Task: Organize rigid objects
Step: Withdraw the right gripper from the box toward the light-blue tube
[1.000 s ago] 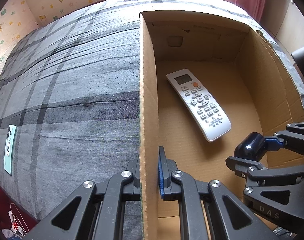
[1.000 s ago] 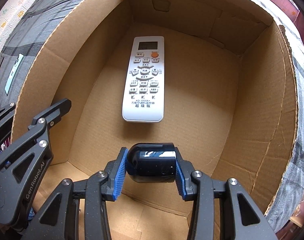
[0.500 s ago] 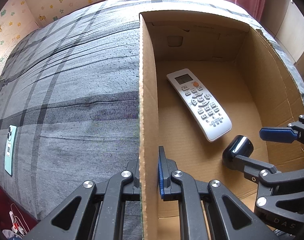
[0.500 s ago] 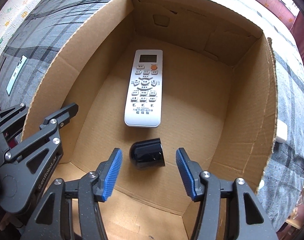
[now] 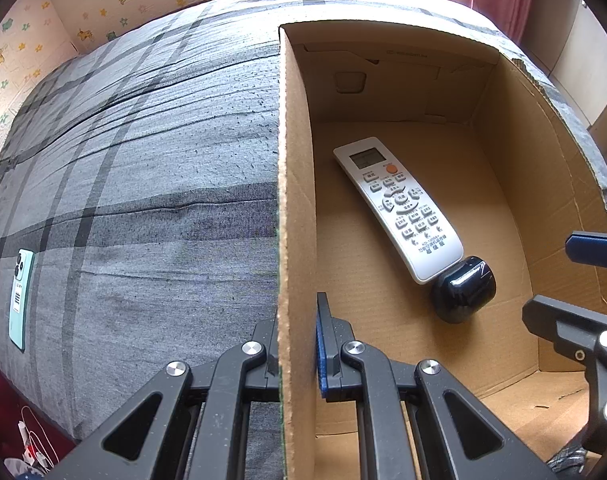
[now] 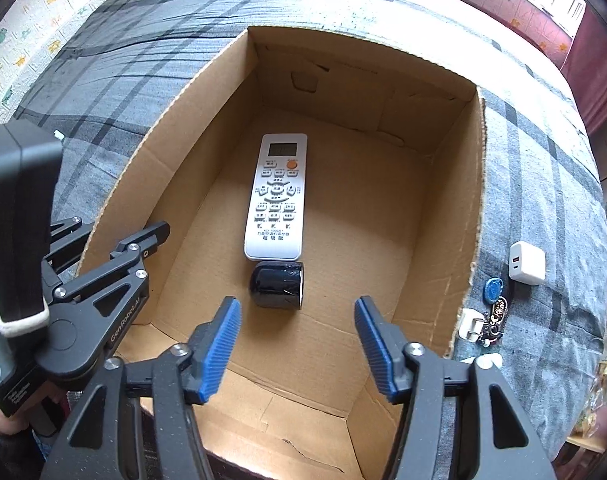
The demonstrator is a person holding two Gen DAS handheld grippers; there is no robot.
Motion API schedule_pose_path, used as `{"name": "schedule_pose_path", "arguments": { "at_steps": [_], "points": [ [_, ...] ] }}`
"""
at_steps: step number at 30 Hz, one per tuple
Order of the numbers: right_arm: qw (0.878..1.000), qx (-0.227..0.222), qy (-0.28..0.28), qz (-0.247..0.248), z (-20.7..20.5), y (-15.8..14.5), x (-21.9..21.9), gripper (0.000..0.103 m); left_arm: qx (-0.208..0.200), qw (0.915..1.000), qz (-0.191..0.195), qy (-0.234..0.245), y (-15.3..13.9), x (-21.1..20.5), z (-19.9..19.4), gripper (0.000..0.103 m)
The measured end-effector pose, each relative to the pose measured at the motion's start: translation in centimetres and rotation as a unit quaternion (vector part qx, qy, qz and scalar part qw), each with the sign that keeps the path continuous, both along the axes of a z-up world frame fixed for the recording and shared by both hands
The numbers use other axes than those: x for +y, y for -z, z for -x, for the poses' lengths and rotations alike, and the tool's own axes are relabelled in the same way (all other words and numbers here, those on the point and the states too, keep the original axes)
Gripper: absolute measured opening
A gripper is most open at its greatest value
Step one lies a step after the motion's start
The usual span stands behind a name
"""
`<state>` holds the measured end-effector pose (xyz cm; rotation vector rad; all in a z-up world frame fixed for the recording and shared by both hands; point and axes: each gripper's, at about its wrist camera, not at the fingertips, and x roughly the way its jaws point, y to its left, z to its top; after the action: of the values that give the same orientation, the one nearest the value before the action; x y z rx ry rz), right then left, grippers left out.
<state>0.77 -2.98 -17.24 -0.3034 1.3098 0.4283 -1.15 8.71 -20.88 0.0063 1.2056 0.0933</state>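
Observation:
An open cardboard box (image 5: 297, 184) (image 6: 473, 208) stands on a grey plaid bed. On its floor lie a white remote control (image 5: 397, 208) (image 6: 277, 196) and a small glossy black case (image 5: 463, 290) (image 6: 277, 285), which touches the remote's near end. My left gripper (image 5: 297, 340) is shut on the box's left wall. It shows at the left of the right wrist view (image 6: 119, 248). My right gripper (image 6: 297, 344) is open and empty, above the near end of the box behind the black case.
A teal phone (image 5: 20, 298) lies on the bed far left of the box. Right of the box lie a white charger (image 6: 526, 263), a blue key tag with keys (image 6: 494, 304) and a white plug (image 6: 472, 326). Patterned wallpaper and a red curtain lie beyond the bed.
My right gripper opened and let go of the black case, which now rests on the box floor against the remote. The right gripper then rose and drew back. The left gripper kept still.

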Motion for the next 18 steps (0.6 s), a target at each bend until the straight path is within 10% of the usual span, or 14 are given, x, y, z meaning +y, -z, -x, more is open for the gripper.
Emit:
{"name": "schedule_pose_path", "arguments": {
  "at_steps": [18],
  "points": [
    [0.996,-0.076,0.033,-0.019,0.1,-5.5,-7.1,0.102,0.001,1.0000,0.001,0.000,0.0,0.1,0.0,0.012]
  ]
}}
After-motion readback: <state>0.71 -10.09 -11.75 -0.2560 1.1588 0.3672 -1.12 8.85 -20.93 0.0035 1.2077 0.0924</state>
